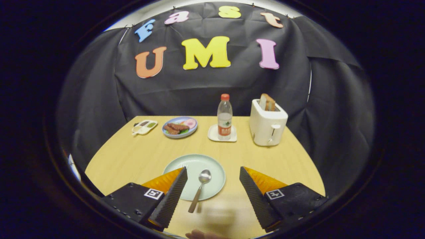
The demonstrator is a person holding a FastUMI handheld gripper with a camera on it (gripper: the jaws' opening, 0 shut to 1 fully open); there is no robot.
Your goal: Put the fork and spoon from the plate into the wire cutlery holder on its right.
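Gripper (213, 174) fingers spread wide above the wooden table (132, 159). Between them: round pale plate (212, 166), shiny metal spoon (200, 187); fork (184, 166) tines peek out at left.

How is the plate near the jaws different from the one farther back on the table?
The near plate is pale green and holds a spoon and a mostly hidden fork; the far plate is blue-rimmed and holds food. The near one sits between the open gripper fingers; the far one lies well beyond them, beside a bottle. Both are round and rest flat on the table.
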